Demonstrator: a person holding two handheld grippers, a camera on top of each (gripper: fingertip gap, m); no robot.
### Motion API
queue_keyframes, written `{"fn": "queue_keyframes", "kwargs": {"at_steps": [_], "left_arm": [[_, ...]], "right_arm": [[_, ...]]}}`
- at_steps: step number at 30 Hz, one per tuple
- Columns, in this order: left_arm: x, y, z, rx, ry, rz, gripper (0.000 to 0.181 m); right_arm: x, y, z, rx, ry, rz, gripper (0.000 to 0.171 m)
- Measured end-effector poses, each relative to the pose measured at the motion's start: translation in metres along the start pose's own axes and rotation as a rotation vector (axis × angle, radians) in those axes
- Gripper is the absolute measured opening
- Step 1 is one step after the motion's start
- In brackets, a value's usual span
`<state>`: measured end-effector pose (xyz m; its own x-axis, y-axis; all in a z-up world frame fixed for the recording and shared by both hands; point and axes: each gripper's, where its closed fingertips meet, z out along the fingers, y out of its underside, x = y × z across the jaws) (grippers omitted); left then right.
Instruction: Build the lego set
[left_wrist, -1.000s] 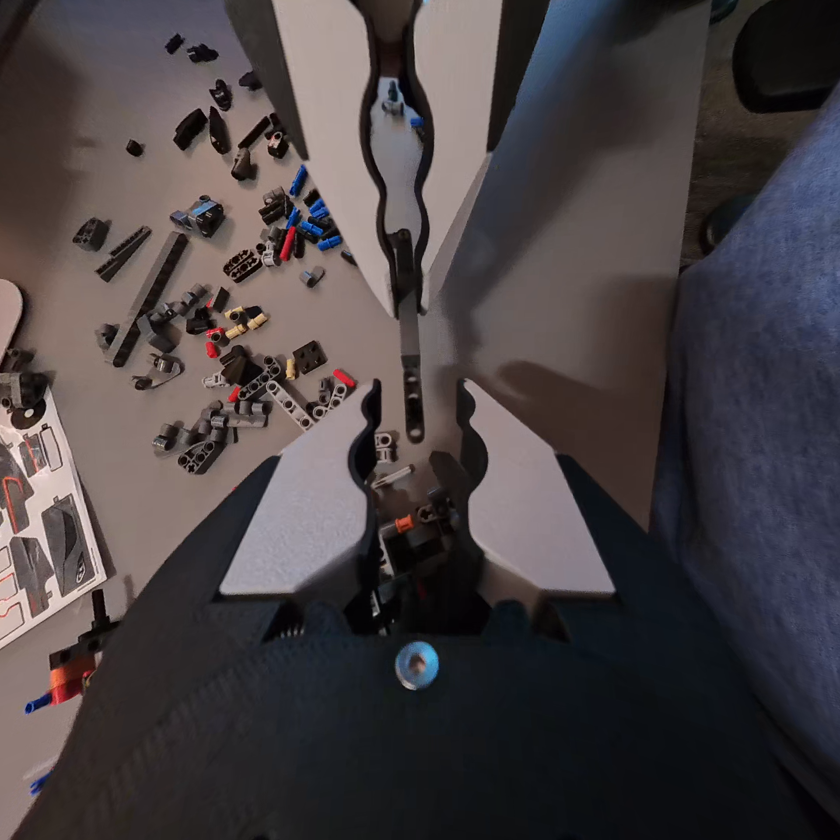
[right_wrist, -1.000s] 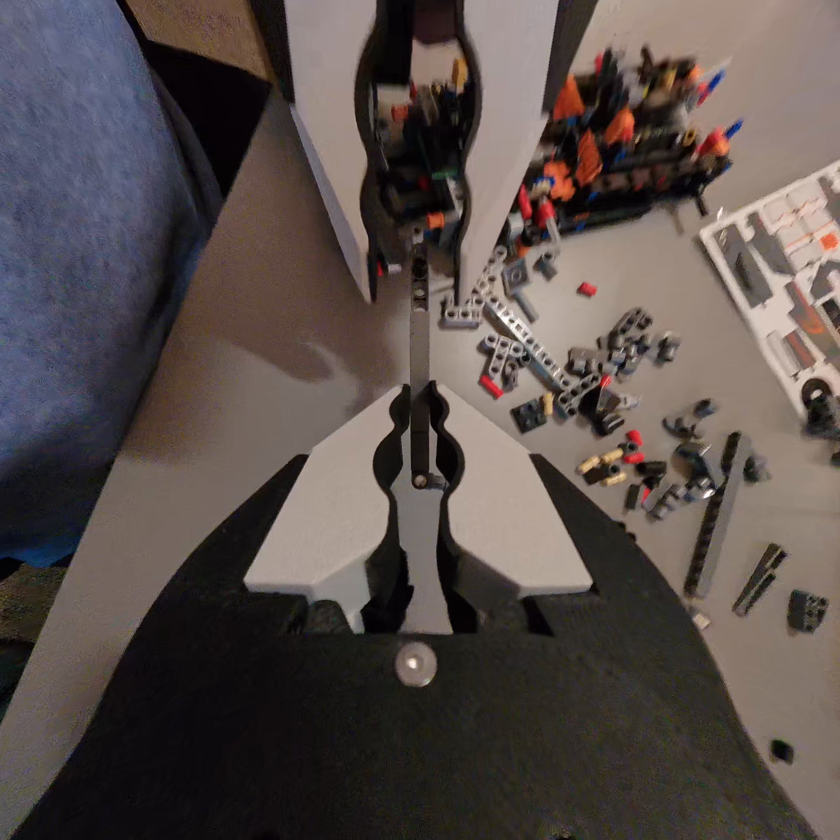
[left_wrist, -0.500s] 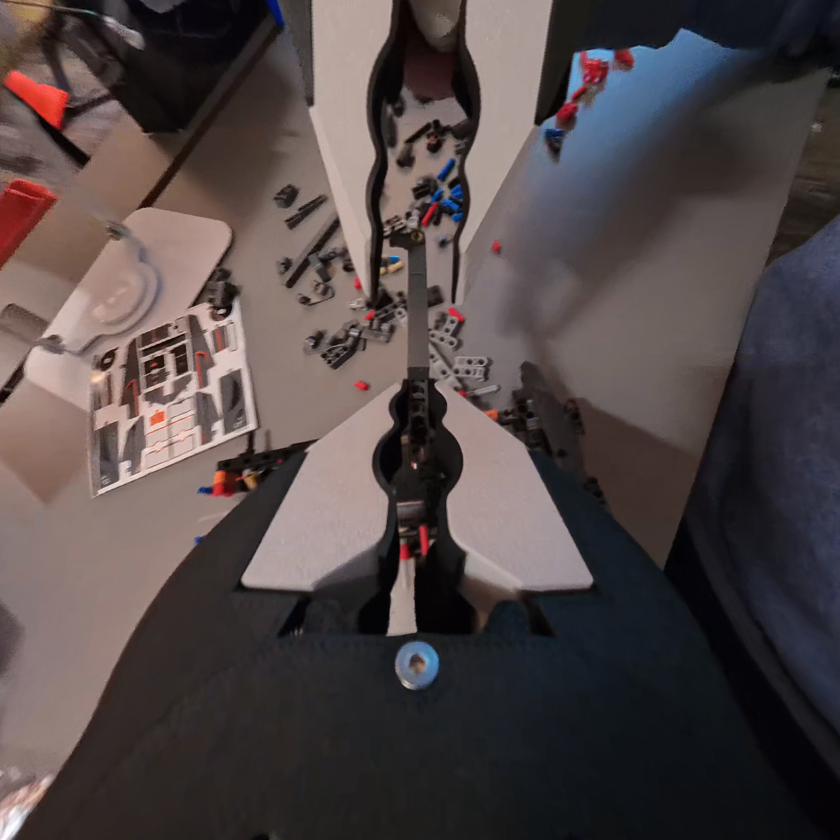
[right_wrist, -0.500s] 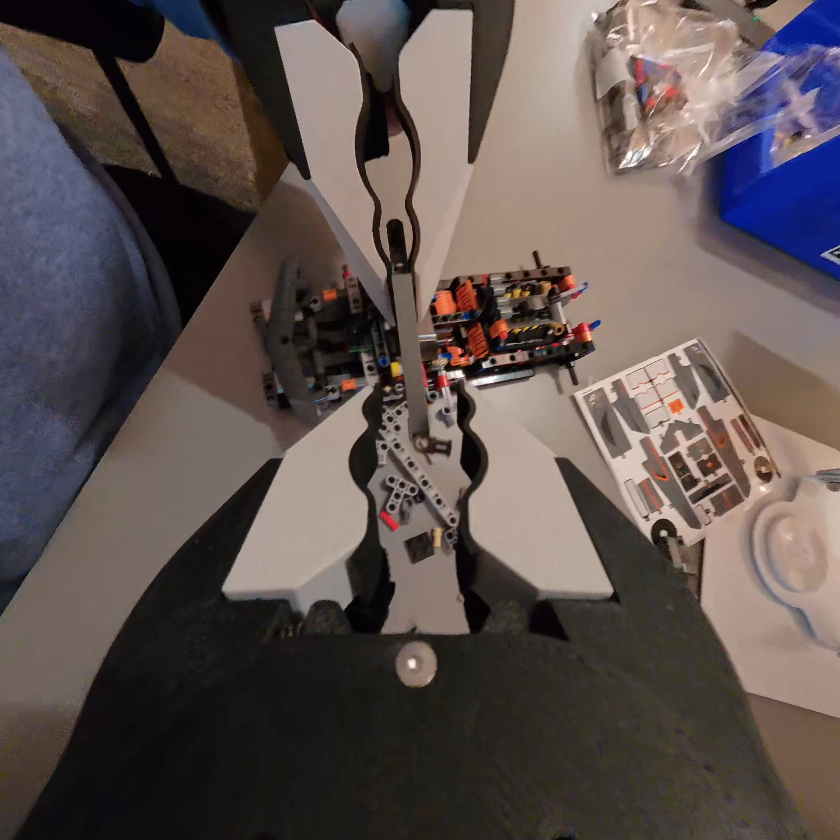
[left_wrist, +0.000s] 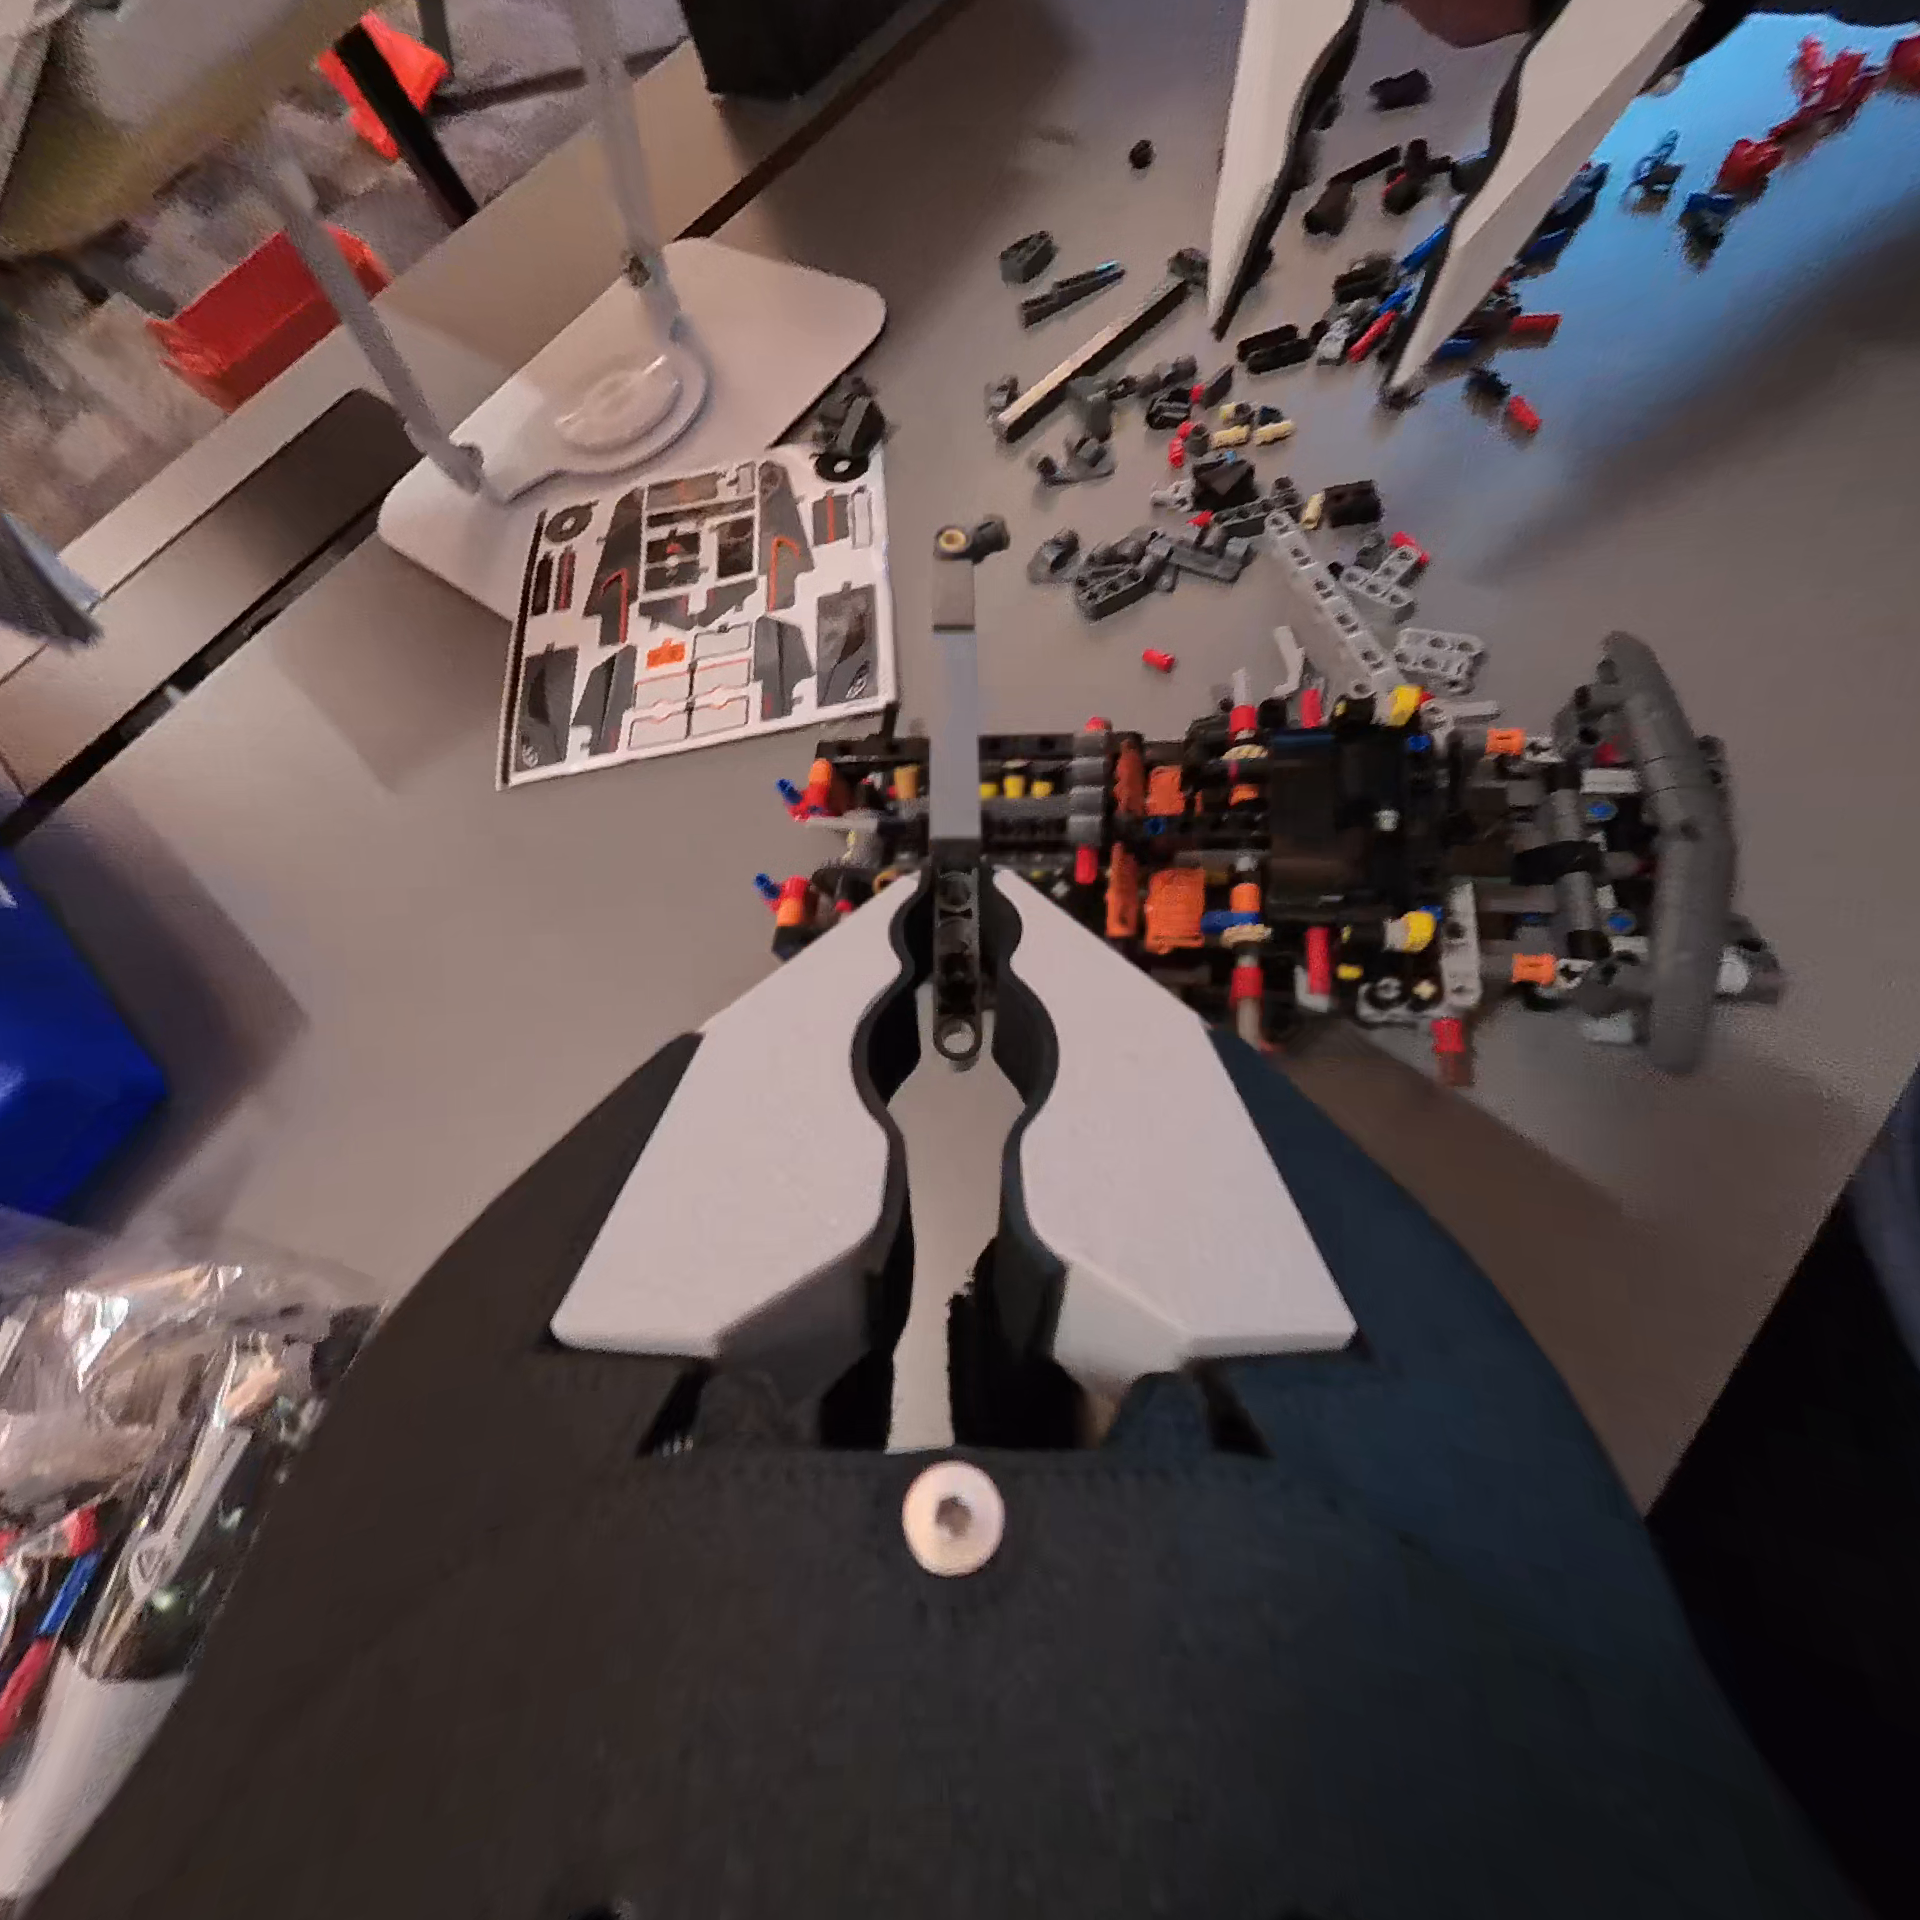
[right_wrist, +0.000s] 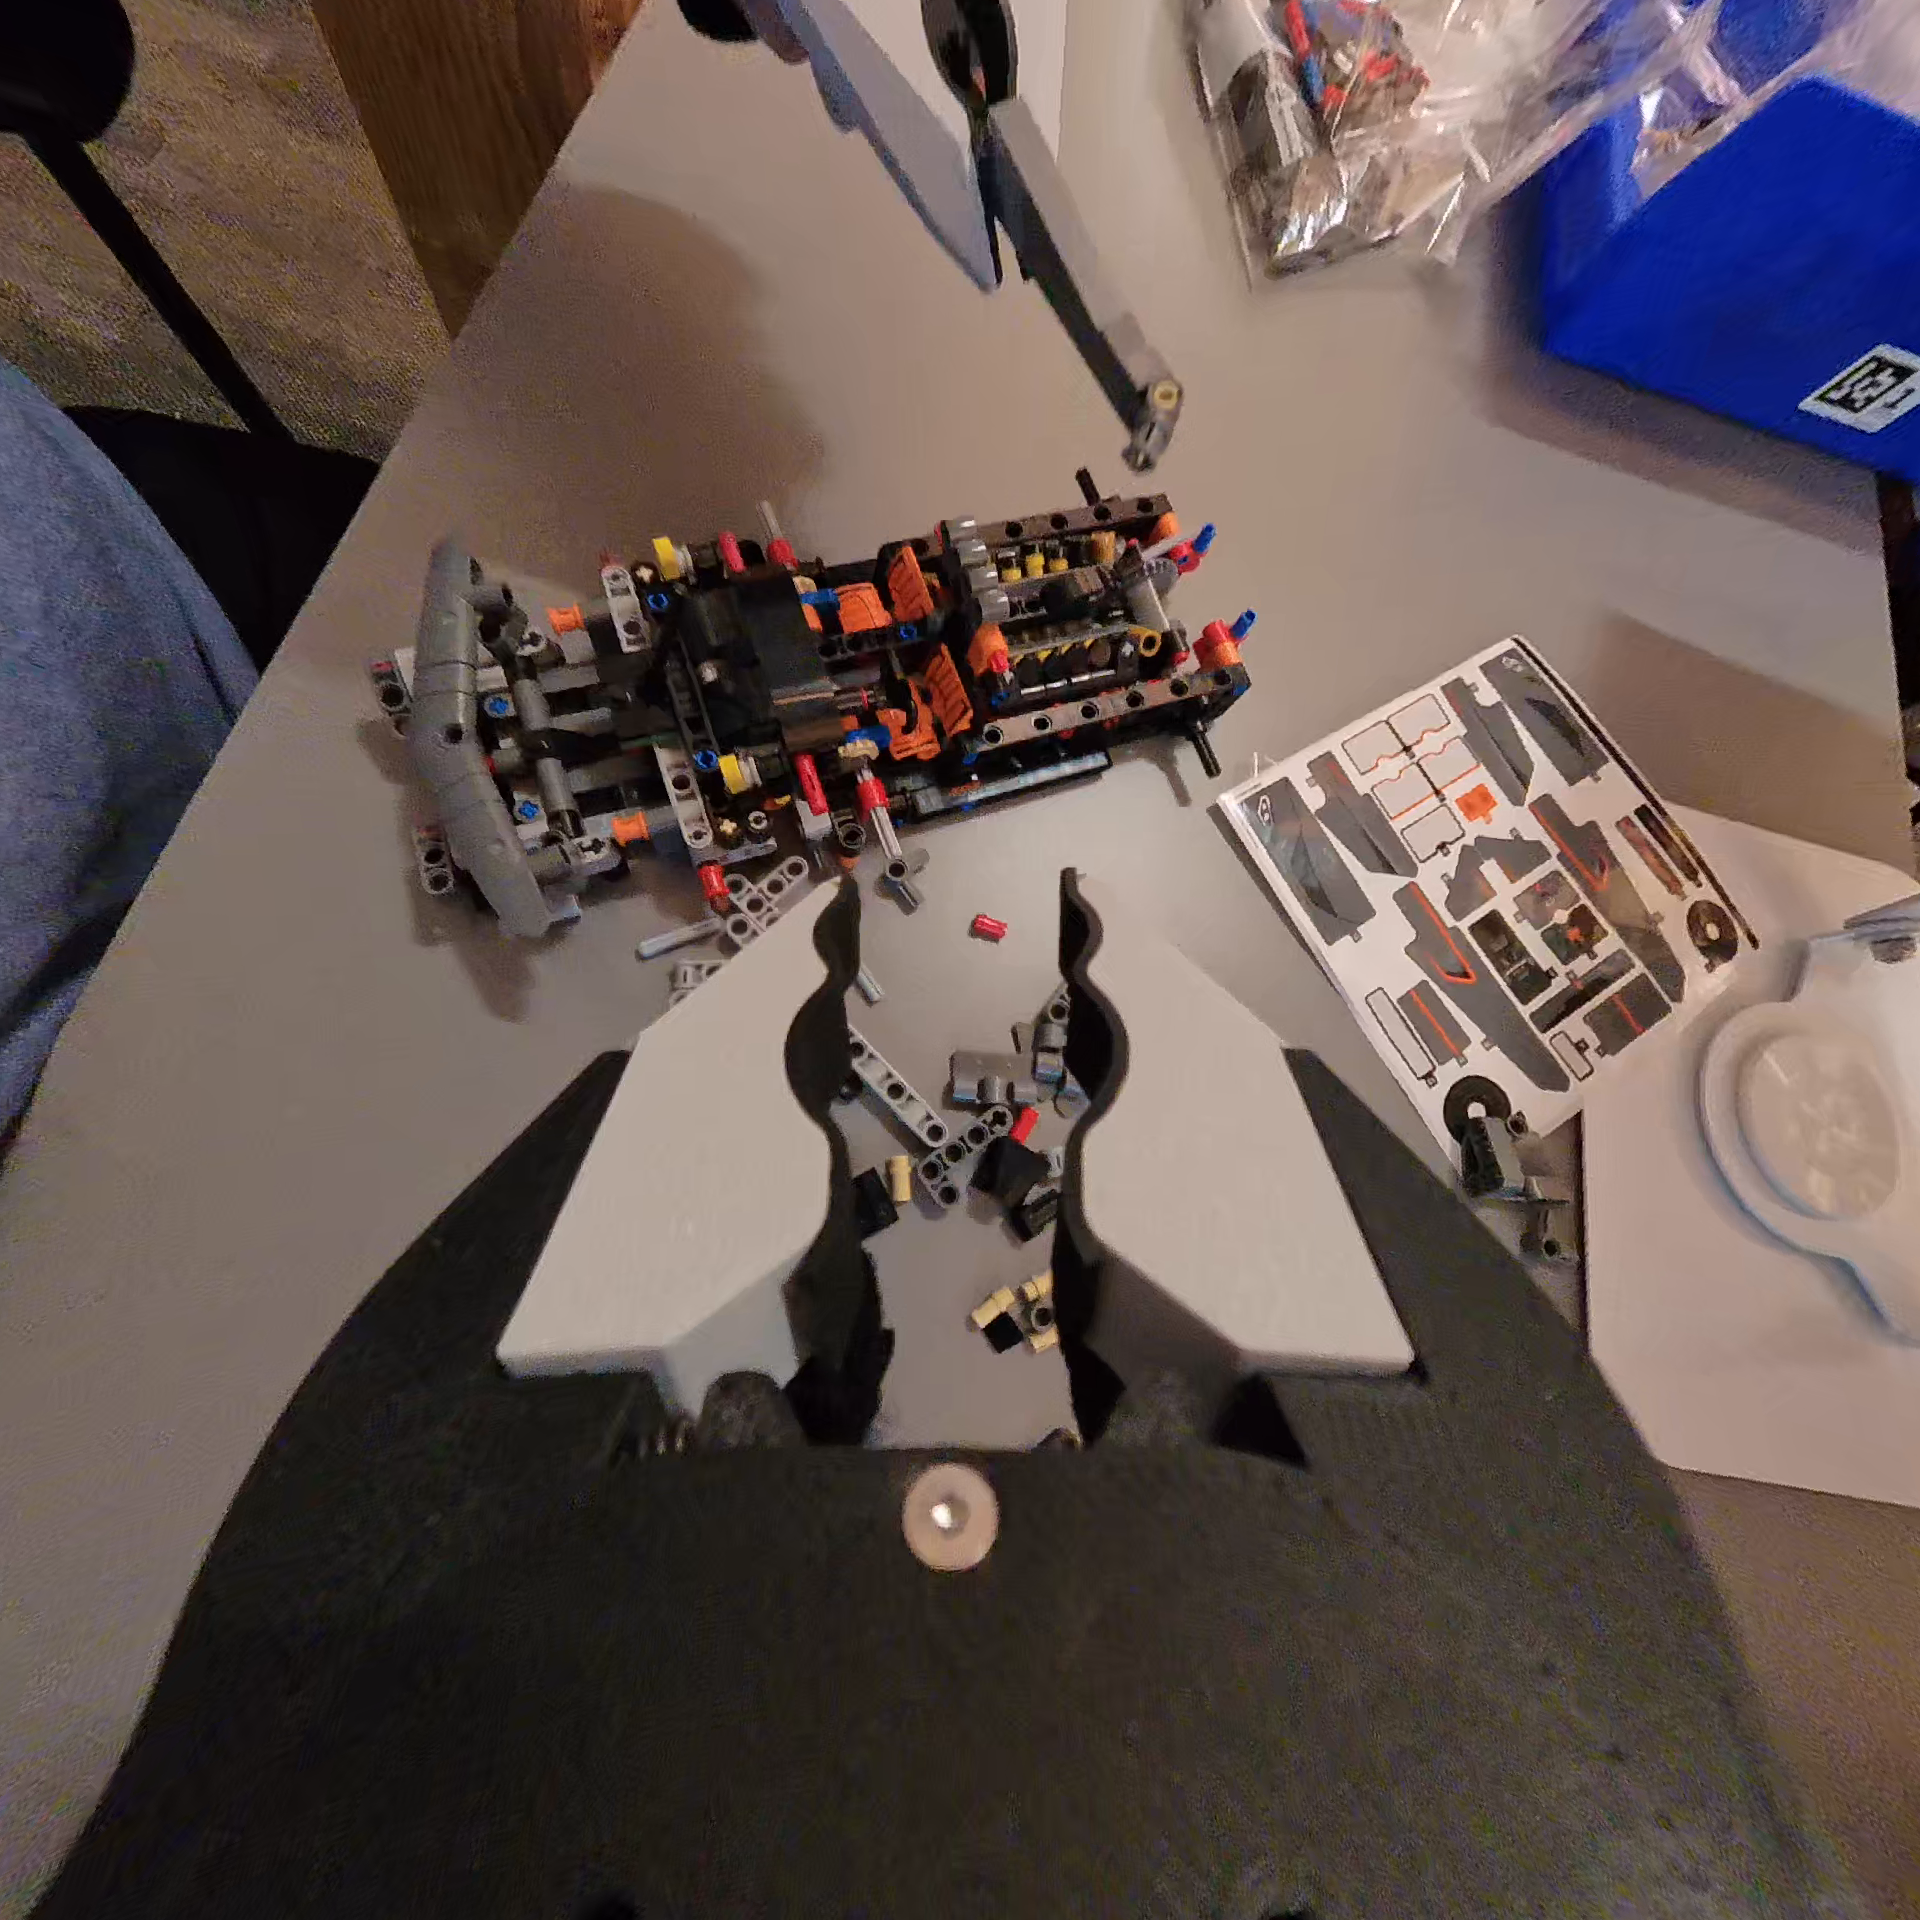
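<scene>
My left hand-held gripper (left_wrist: 954, 904) is clenched on a long grey beam (left_wrist: 954, 727) that sticks out above the half-built car frame (left_wrist: 1299, 862) on the desk (left_wrist: 468, 935). My right hand-held gripper (right_wrist: 956, 904) is spread wide, grasping nothing, over loose pieces (right_wrist: 977, 1132). Beyond the frame lies a sticker sheet (right_wrist: 1486, 873).

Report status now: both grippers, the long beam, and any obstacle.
Left gripper shut on long beam. Right gripper open, empty. Beam above chassis; nothing blocks.

Grey table (left_wrist: 436, 935), white stand base (left_wrist: 665, 374), blue box (right_wrist: 1714, 239), red bin (left_wrist: 260, 312)
</scene>
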<state>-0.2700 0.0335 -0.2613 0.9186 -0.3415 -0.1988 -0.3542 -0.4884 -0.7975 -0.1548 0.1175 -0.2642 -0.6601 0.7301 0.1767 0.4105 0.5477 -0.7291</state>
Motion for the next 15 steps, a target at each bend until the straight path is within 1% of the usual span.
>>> {"fn": "queue_keyframes", "kwargs": {"at_steps": [1,5,8,15], "left_arm": [[-0.005,0.006,-0.001,-0.008,-0.013,-0.009,0.004],[-0.022,0.037,-0.007,-0.056,-0.057,-0.079,0.004],[-0.03,0.067,-0.011,-0.108,-0.073,-0.132,0.004],[-0.038,0.111,-0.011,-0.17,-0.088,-0.235,0.004]], "right_arm": [[0.001,0.002,0.001,-0.003,-0.003,0.003,0.036],[0.005,0.009,0.003,-0.013,-0.007,0.007,0.035],[0.007,0.013,0.005,-0.017,-0.016,0.015,0.035],[0.006,0.022,0.014,-0.037,-0.048,0.021,0.034]]}}
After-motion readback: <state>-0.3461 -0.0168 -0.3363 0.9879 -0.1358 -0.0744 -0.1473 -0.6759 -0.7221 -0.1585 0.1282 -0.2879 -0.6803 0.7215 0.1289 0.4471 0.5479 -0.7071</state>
